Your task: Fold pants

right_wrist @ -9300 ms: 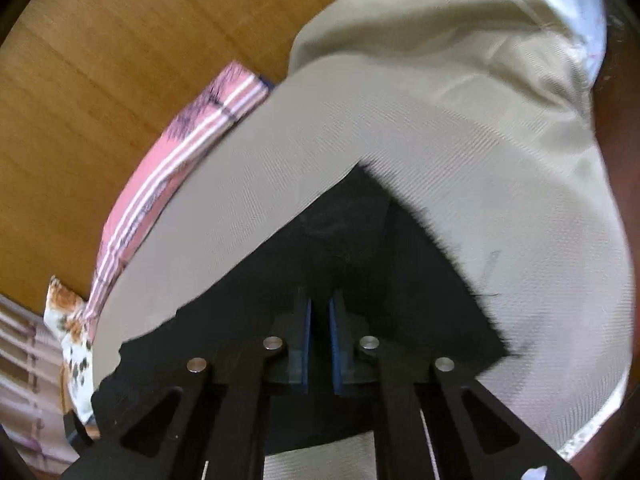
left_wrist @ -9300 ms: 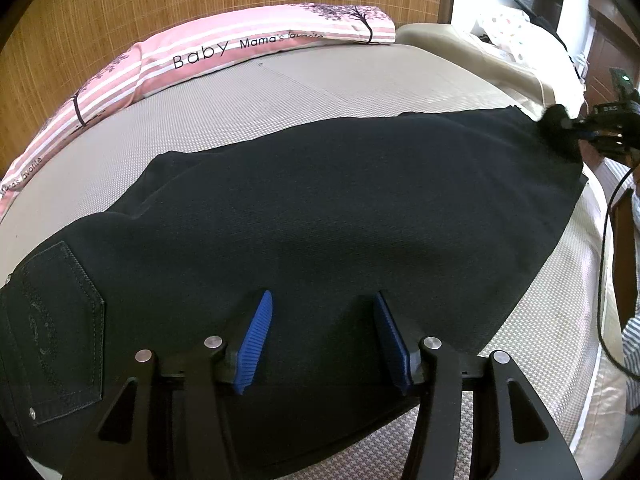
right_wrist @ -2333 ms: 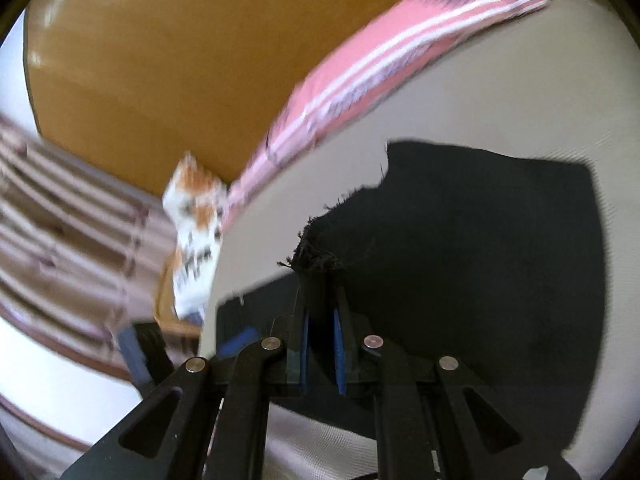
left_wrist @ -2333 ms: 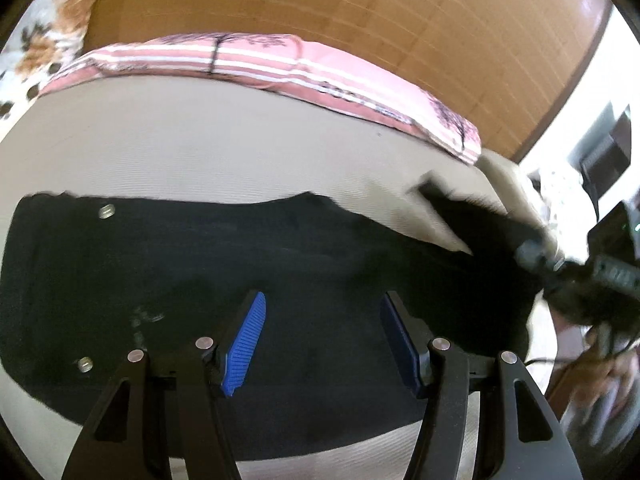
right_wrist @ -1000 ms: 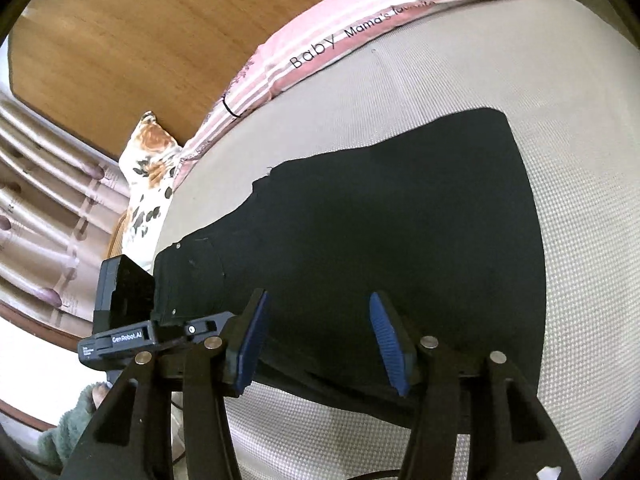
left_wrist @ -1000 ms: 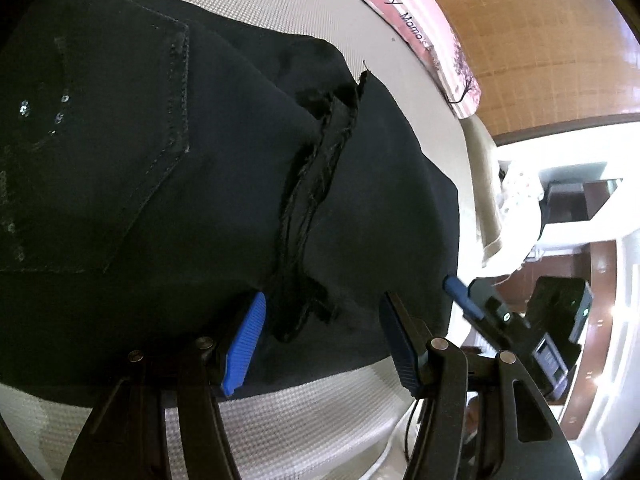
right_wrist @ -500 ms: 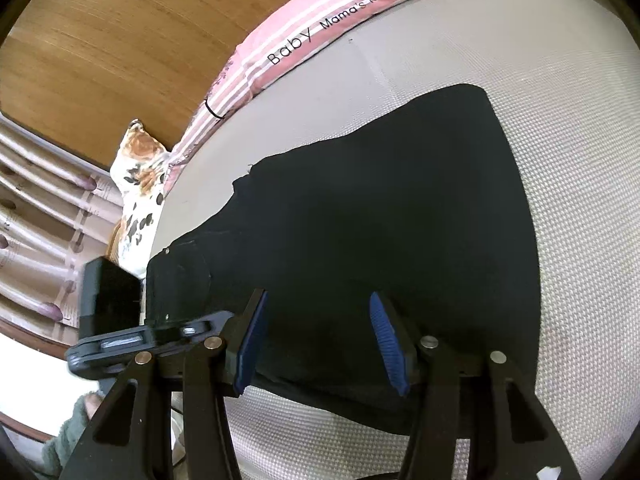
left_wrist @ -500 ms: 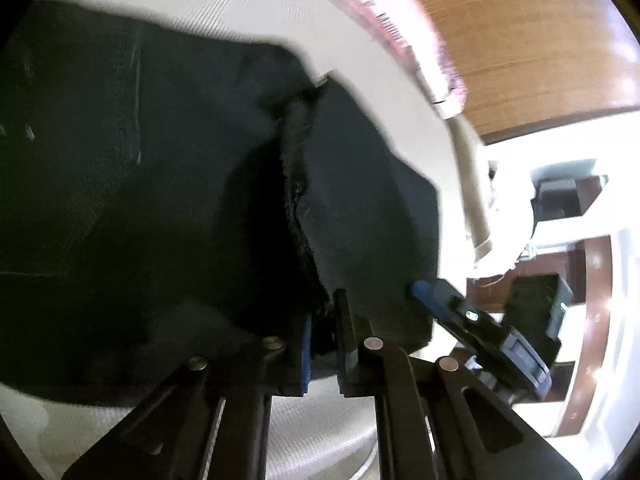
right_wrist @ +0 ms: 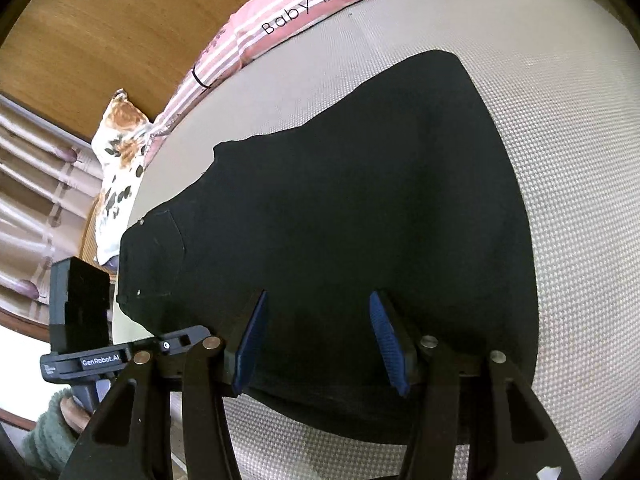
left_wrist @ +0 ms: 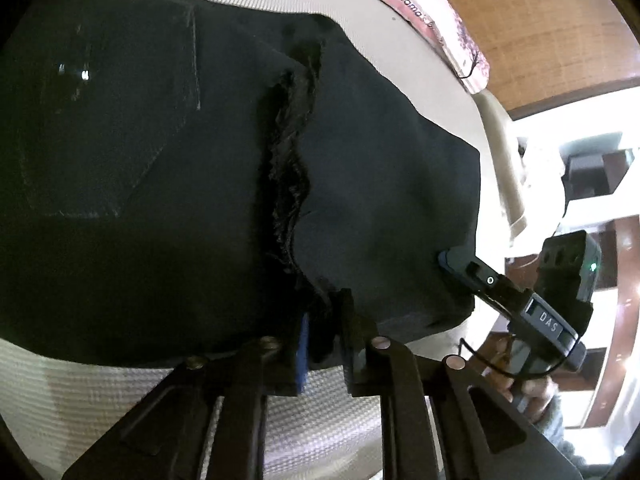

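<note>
Moved: left tongs [left_wrist: 322,334], wide a second ago, closed on the frayed hem and have just eased slightly.
Pants [right_wrist: 360,200]: black, folded on the bed [right_wrist: 560,120].
Right tongs [right_wrist: 316,340]: half open, empty, over the pants' near edge.
Left view only: back pocket [left_wrist: 112,120].
Right view only: pillow [right_wrist: 304,12].

Pink pillow [left_wrist: 448,28] lettering runs off the top edge – and the pants [left_wrist: 160,160] waistband is cropped at left.
</note>
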